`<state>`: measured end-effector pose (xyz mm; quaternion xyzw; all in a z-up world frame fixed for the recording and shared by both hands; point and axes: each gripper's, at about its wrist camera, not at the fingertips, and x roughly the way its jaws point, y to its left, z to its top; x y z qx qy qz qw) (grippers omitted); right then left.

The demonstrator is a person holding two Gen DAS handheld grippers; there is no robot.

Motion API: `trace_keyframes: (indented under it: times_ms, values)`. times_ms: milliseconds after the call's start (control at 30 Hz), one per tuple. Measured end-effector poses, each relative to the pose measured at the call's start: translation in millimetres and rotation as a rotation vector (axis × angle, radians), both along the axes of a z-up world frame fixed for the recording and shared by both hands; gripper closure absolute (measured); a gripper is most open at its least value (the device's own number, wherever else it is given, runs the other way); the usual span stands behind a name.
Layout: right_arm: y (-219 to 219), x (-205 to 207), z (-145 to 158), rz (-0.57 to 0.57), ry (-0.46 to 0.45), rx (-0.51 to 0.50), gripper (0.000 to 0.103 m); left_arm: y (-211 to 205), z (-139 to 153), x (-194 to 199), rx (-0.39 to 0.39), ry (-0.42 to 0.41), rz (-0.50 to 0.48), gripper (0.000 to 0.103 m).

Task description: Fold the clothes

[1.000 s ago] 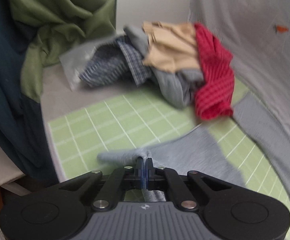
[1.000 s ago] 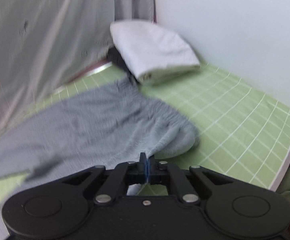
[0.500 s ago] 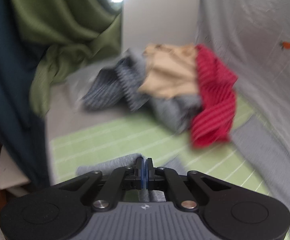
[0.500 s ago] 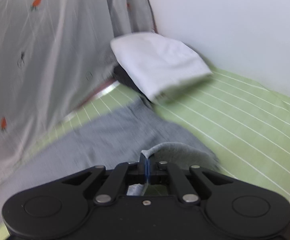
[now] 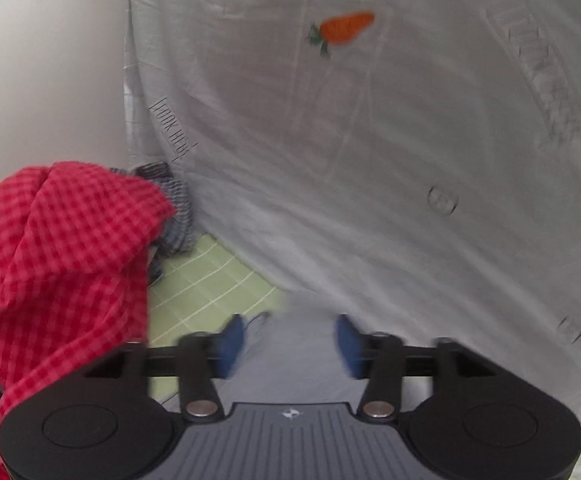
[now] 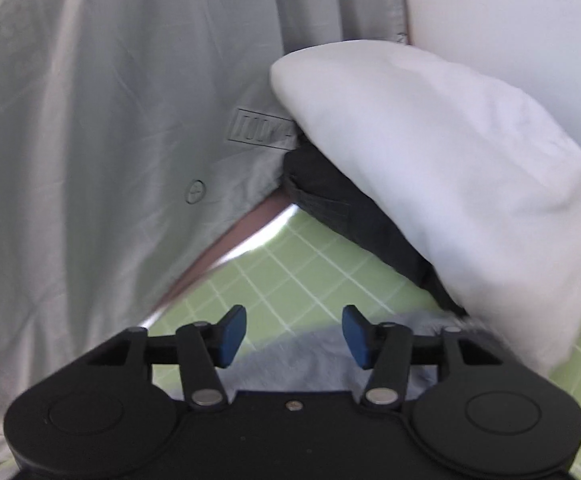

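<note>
Over the green grid mat [image 6: 290,280], my right gripper [image 6: 293,336] and left gripper [image 5: 290,340] both gape wide, gripping nothing. Beneath each lies the grey garment [image 5: 290,368], red checked cloth [image 5: 62,264] heaped leftward.

Green gridded mat [image 6: 310,276] on the work surface; grey carrot-printed sheet [image 5: 370,160] hung behind; plain white wall [image 6: 510,20] at right.

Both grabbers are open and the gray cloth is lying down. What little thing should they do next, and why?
Probably draw both back a little to check the fold. The left gripper and right gripper are open with nothing between the fingers, and the gray garment lies on the green mat right beneath them.
</note>
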<state>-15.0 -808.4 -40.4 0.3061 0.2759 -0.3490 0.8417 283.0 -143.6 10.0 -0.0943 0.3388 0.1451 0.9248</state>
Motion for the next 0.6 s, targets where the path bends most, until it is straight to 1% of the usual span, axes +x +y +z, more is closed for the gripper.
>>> trace_keyframes:
  times_ms: [33,100,200,233,300,367,467,533,567,600]
  values:
    - [9.4,-4.7,-5.2,-0.014,0.042,-0.023,0.036,1.5,-11.3,-5.9,0.021,0.041,0.003,0.03]
    - [30.3,-21.0,-15.3,-0.049,0.119,-0.057,0.035,8.8,-34.4,-23.1,0.036,0.126,0.027,0.03]
    - [61.3,-51.7,-29.0,-0.108,0.214,-0.079,0.033,22.0,-64.4,-45.6,0.015,0.219,0.061,0.03]
    - [65.6,-56.9,-32.7,-0.118,0.208,-0.053,0.031,26.4,-71.2,-51.2,0.004,0.236,0.074,0.03]
    - [73.2,-66.4,-39.8,-0.138,0.191,0.006,0.028,31.4,-80.5,-57.1,-0.036,0.243,0.093,0.028]
    - [80.7,-75.9,-46.9,-0.158,0.173,0.065,0.026,32.2,-85.5,-57.8,-0.082,0.228,0.098,0.025]
    - [81.7,-69.2,-54.7,-0.163,0.183,0.096,0.023,26.5,-89.5,-50.1,-0.089,0.225,0.095,0.025]
    - [83.1,-59.0,-58.2,-0.158,0.192,0.096,0.019,19.5,-89.8,-45.9,-0.082,0.217,0.074,0.026]
    - [84.3,-55.6,-59.3,-0.156,0.2,0.092,0.019,15.5,-89.9,-44.4,-0.079,0.215,0.063,0.031]
    - [85.5,-52.4,-60.2,-0.154,0.208,0.089,0.019,11.2,-89.5,-44.9,-0.059,0.215,0.06,0.043]
